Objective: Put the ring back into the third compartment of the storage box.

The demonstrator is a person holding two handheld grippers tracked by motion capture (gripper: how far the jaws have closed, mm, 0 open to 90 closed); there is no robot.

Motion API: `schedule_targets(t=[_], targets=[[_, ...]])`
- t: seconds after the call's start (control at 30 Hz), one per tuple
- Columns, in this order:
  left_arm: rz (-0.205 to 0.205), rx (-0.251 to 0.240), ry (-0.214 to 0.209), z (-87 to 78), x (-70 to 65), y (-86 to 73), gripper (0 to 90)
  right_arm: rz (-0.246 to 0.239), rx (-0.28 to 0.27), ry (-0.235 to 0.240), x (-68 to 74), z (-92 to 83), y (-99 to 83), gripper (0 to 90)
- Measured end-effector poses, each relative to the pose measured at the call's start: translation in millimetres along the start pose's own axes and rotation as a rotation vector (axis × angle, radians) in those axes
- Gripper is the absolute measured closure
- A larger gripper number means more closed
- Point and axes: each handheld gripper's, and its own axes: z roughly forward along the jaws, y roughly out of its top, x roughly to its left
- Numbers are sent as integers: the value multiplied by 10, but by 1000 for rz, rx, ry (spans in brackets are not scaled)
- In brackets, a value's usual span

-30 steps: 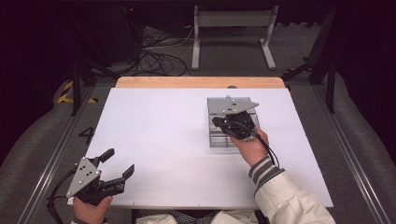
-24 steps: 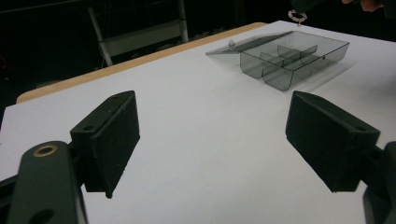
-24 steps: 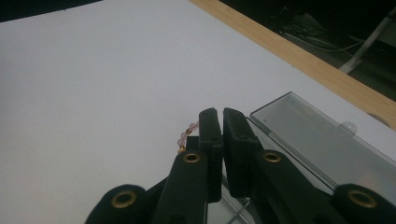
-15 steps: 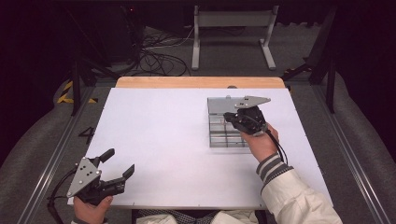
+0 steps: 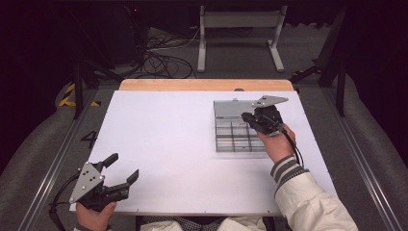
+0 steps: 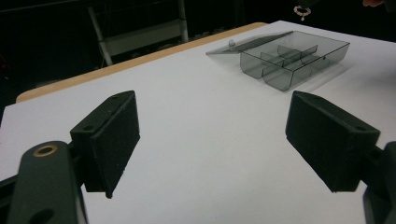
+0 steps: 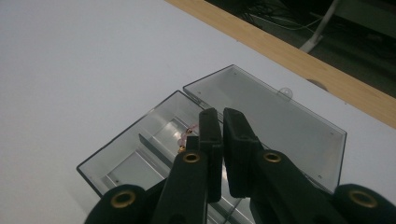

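A clear grey compartment box [image 5: 234, 138] lies on the white table with its lid [image 5: 230, 108] folded flat behind it. My right gripper [image 5: 248, 117] hovers over the box's back right part, shut on a small string of pink beads [image 7: 183, 139] that dangles beside the jaws above a compartment. In the right gripper view the right gripper [image 7: 219, 116] has its pads almost touching. The beads [image 6: 301, 9] also hang at the top of the left gripper view, beyond the box [image 6: 294, 58]. My left gripper [image 5: 122, 168] rests open near the front left corner, nothing between its pads [image 6: 116, 140].
The white table top [image 5: 163, 139] has a wooden strip [image 5: 202, 85] along its far edge. Cables and a metal stand [image 5: 238, 33] sit on the dark floor beyond. A striped cuff and pale sleeve [image 5: 308, 197] reach in from the bottom right.
My right gripper has shifted to the right and slightly farther back over the box, still shut. The left gripper has stayed where it was.
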Motion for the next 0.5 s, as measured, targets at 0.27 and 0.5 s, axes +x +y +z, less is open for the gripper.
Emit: schedule_targets(t=[0.27,0.5], targets=[[0,0,0,0,1,0,182,24,35,-34,-148,37,-60,870],[0,1,-2,1,3,-1,182,50,77,-58,-262,125,-117,870]])
